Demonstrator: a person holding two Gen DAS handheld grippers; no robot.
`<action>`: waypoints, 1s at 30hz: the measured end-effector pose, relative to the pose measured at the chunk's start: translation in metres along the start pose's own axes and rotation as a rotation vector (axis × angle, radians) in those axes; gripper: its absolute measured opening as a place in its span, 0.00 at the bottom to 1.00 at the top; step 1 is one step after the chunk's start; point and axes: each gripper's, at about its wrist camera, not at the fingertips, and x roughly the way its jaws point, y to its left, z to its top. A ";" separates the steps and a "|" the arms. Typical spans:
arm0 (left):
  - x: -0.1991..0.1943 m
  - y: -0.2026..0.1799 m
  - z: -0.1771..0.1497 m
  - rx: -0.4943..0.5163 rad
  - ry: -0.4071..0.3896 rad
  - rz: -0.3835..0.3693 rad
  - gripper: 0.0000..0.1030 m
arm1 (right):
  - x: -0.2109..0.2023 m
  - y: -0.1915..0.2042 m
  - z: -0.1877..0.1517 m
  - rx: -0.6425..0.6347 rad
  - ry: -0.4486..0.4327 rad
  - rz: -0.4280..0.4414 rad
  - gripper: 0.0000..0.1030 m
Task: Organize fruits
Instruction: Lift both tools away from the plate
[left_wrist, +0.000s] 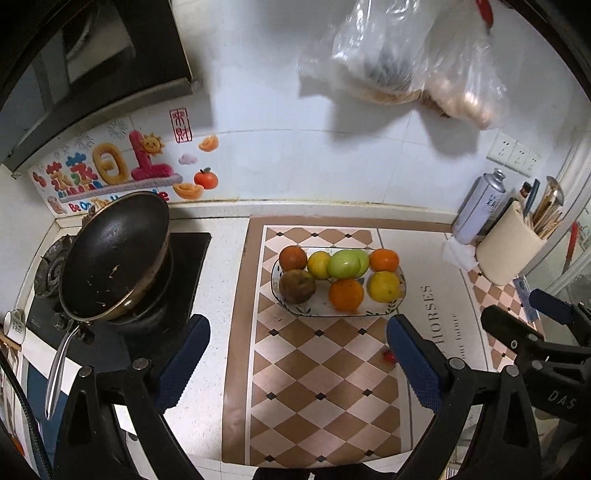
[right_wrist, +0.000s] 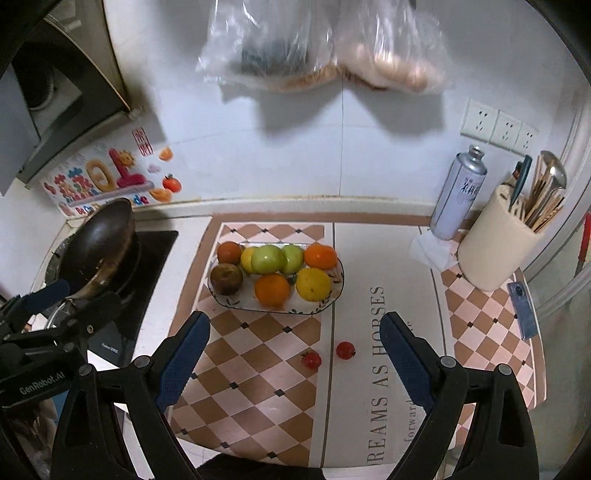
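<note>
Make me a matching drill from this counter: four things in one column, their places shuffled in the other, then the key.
Things
1. oranges
2. cherry tomatoes
3. frying pan
4. spray can

Places
A. on the stove, tilted
B. loose on the mat, in front of the plate
C. on the plate
D. upright beside the utensil holder

Pairs: 1-C, 2-B, 3-A, 4-D
</note>
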 end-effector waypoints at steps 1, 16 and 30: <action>-0.006 0.000 -0.001 -0.001 -0.007 -0.001 0.95 | -0.006 0.000 -0.001 0.003 -0.006 0.003 0.93; -0.047 -0.005 -0.009 0.010 -0.069 0.009 0.95 | -0.048 -0.002 -0.008 0.011 -0.063 -0.001 0.96; -0.031 -0.006 -0.004 0.006 -0.039 0.019 0.95 | -0.023 -0.015 -0.003 0.068 -0.035 0.022 0.96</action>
